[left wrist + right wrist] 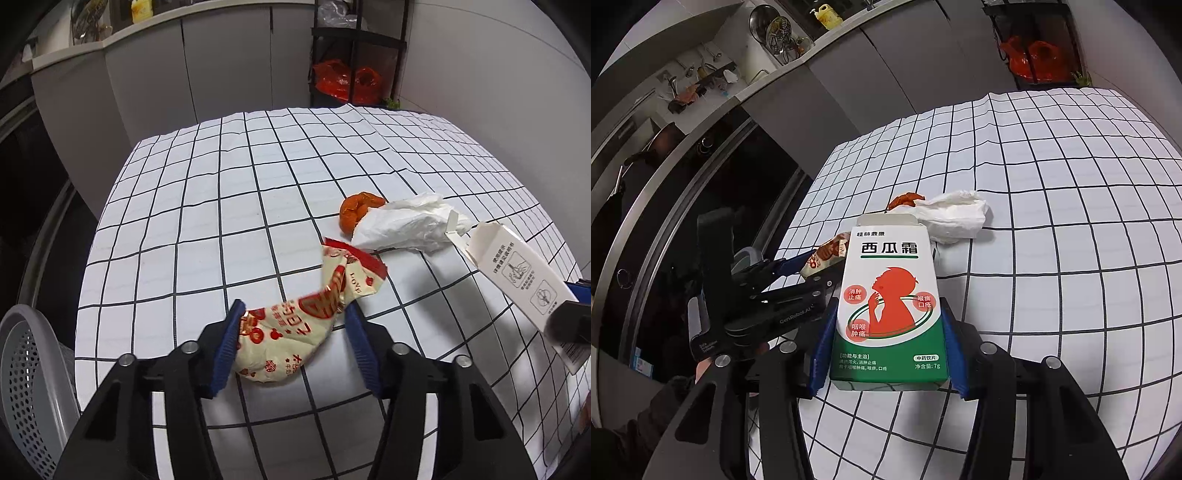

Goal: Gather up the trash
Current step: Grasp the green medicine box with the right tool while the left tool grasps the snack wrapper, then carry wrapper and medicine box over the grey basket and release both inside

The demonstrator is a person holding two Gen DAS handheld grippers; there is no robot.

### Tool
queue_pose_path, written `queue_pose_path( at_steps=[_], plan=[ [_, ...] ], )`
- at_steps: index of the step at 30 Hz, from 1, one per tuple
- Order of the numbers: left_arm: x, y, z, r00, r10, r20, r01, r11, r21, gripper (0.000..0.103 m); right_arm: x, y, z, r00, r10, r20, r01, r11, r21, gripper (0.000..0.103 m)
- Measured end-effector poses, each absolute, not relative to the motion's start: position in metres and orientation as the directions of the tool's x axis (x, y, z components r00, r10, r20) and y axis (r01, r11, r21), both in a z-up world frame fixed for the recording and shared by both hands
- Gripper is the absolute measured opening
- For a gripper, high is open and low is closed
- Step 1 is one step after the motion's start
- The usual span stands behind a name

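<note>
left gripper – pinching the snack wrapper on the checked cloth | right gripper – clamped on the medicine box

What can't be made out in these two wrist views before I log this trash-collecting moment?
- Orange peel: right wrist view, mostly hidden behind the green-and-white cardboard medicine box and crumpled white tissue.
- Cream-and-red printed snack wrapper: right wrist view, largely covered by the left gripper.
- Grey perforated plastic basket: left wrist view, cut off by the edge; contents unseen.
- Box's open end: inside not visible.
</note>
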State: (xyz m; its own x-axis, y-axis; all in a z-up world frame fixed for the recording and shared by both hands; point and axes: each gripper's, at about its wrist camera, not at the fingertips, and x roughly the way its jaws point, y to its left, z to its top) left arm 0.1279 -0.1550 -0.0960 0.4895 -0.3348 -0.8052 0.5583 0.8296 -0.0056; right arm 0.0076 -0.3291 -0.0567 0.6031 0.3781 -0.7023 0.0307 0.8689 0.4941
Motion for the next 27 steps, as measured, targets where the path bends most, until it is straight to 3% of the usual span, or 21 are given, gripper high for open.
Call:
queue_pose_path(
  at_steps=[1,9,17,27],
  plan=[
    [0.127,-0.153,-0.095,0.485,-0.340,-0.806,0.557,0.830,-0.014,0.039,0.008,-0.327,-0.057,0.603,0.376,-0.703,0.031,0.870,0.492,0.050],
    [0.110,-0.131,-0.070,0.524,-0.336,-0.783,0.516,0.856,-0.021,0.037,0.007,-0.319,-0.056,0.600,0.367,-0.711,0.022,0.881,0.473,0.050],
    [0.076,-0.064,-0.005,0.646,-0.300,-0.702,0.402,0.915,-0.021,0.037,0.002,-0.271,-0.037,0.599,0.392,-0.699,-0.071,0.895,0.441,0.050],
    [0.051,0.057,0.025,0.758,-0.062,-0.650,0.156,0.984,0.089,0.037,0.019,-0.155,-0.019,0.569,0.514,-0.642,-0.245,0.851,0.464,0.050]
  ],
)
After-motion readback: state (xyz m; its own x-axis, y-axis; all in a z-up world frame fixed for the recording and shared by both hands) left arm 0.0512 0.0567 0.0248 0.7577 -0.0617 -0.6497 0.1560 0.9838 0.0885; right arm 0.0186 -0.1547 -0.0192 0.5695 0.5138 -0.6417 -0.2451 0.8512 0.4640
